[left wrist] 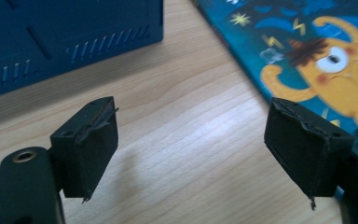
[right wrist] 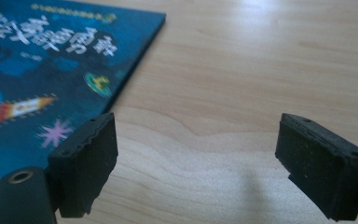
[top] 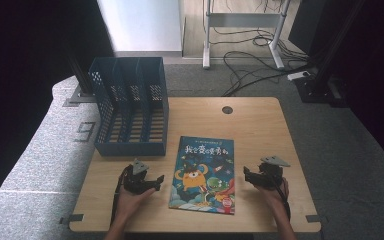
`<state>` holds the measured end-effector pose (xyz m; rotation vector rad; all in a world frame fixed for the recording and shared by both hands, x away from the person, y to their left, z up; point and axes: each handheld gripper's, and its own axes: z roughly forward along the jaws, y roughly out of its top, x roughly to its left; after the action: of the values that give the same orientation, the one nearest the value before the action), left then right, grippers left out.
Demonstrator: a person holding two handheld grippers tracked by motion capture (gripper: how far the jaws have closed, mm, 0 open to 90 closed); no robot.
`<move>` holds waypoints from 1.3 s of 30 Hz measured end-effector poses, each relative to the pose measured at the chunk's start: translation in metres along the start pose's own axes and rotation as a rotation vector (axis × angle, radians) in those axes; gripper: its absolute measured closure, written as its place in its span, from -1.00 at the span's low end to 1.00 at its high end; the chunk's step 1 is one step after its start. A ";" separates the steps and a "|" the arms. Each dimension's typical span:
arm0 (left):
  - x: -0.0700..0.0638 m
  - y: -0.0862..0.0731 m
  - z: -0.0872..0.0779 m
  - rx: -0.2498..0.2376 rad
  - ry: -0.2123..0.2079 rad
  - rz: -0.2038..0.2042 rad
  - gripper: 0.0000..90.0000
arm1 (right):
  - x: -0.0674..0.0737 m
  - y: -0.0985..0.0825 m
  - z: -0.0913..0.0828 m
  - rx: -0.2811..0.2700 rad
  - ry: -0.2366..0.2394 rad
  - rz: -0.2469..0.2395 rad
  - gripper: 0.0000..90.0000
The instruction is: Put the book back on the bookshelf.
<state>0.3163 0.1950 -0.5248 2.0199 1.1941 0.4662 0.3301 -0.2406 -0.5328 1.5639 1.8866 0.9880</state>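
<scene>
A blue picture book (top: 205,172) with a yellow one-eyed monster on its cover lies flat in the middle of the wooden table (top: 260,125). My left gripper (top: 157,181) rests just left of the book, open, its jaws wide apart over bare wood (left wrist: 191,154); the book's cover (left wrist: 317,60) runs along its right side. On the book's other side my right gripper (top: 246,175) is open too, with nothing between its jaws (right wrist: 196,163); the book's far right corner (right wrist: 51,60) lies to its left.
A dark blue perforated file rack (top: 130,107) with several slots stands at the table's back left, its wall (left wrist: 65,32) just ahead of the left gripper. A round cable hole (top: 227,109) sits near the far edge. Cables and a desk frame (top: 245,30) lie on the floor beyond.
</scene>
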 end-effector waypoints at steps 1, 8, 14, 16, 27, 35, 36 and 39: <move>-0.001 0.002 -0.001 0.002 -0.006 0.002 -0.61 | 0.002 0.003 -0.002 -0.008 0.007 0.001 -0.73; -0.010 0.031 -0.006 -0.013 -0.023 0.022 -0.61 | 0.018 0.028 -0.009 -0.051 0.019 -0.020 -0.72; -0.012 0.028 0.002 -0.023 -0.062 -0.001 -0.60 | 0.042 0.034 -0.004 -0.065 0.073 -0.043 -0.71; -0.014 0.026 0.007 -0.013 -0.068 -0.003 -0.58 | 0.051 0.030 0.001 -0.060 0.102 -0.050 -0.70; -0.025 0.019 0.017 0.027 -0.105 0.022 -0.59 | 0.064 0.015 0.012 -0.012 0.121 -0.087 -0.70; -0.032 0.017 0.022 0.032 -0.145 0.009 -0.60 | 0.071 0.009 0.020 0.028 0.139 -0.091 -0.70; -0.034 0.017 0.022 0.034 -0.148 0.011 -0.60 | 0.072 0.008 0.021 0.032 0.141 -0.090 -0.70; -0.038 0.017 0.022 0.042 -0.164 0.018 -0.60 | 0.075 0.007 0.022 0.039 0.155 -0.090 -0.70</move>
<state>0.3214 0.1478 -0.5249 2.0630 1.0945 0.2803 0.3349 -0.1626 -0.5356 1.4469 2.0733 1.0652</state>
